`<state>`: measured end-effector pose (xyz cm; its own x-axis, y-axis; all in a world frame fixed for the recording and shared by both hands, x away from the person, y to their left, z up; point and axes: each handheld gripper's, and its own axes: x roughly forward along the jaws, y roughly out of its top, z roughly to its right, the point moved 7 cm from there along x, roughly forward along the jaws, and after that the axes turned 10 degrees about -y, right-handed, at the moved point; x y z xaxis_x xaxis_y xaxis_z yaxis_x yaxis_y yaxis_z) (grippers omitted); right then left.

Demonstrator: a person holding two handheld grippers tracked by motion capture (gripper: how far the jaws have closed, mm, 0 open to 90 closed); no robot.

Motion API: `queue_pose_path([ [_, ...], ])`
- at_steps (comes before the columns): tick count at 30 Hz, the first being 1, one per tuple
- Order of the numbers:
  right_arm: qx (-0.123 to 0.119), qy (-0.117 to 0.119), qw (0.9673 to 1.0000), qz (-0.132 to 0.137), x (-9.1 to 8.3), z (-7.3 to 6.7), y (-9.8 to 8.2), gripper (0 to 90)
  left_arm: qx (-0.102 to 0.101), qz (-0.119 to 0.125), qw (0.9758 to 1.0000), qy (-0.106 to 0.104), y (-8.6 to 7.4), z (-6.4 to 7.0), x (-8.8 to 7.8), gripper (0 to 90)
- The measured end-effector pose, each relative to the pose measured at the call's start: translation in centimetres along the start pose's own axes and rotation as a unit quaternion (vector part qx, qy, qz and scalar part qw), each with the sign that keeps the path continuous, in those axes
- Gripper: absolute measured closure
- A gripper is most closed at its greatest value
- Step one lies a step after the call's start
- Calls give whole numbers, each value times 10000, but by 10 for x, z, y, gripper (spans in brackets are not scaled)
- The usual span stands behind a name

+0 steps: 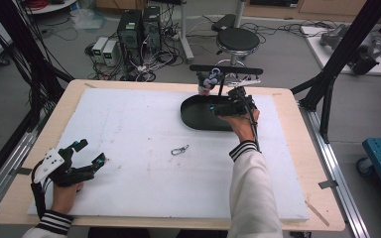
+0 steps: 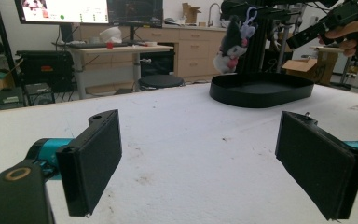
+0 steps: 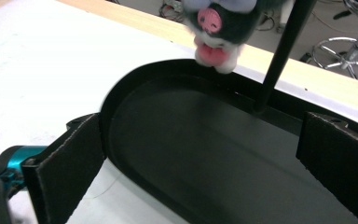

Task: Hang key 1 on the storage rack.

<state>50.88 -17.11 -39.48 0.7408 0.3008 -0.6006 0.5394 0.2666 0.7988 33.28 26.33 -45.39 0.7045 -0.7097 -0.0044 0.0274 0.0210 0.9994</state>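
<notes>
A small dark plush toy with a pink patch hangs by a clip from the top bar of a black stand. Under it lies a black oval tray. My right gripper is held above the tray, just short of the toy. In the right gripper view its pads stand wide apart with nothing between them, the plush toy hanging ahead and the tray's rim below. My left gripper rests open at the near left, its pads empty. A silver carabiner lies mid-table.
White foam board covers the wooden table. The stand's black post rises from the tray's far side. In the left gripper view the tray, plush toy and right gripper show far off. A stool stands behind.
</notes>
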Motion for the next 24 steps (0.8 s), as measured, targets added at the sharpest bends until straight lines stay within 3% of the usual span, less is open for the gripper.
queue_pose_path([
  [10,-206,442,9983,330,-31,-11,5,7,22,9,10000,7,0,0,0,149],
  [14,-414,731,9954,451,-45,-21,1,7,22,8,10000,4,0,0,0,149],
  [16,-659,950,9921,494,-54,-30,-4,7,30,12,10000,-2,0,1,0,149],
  [17,-659,950,9921,494,-54,-30,-4,7,41,2,10000,-2,0,1,0,149],
  [18,-775,1075,9895,582,-59,-34,-5,7,39,3,10000,-3,0,1,0,149],
  [24,-906,1309,9853,618,-65,-45,-7,7,41,3,10000,-5,0,1,0,149],
])
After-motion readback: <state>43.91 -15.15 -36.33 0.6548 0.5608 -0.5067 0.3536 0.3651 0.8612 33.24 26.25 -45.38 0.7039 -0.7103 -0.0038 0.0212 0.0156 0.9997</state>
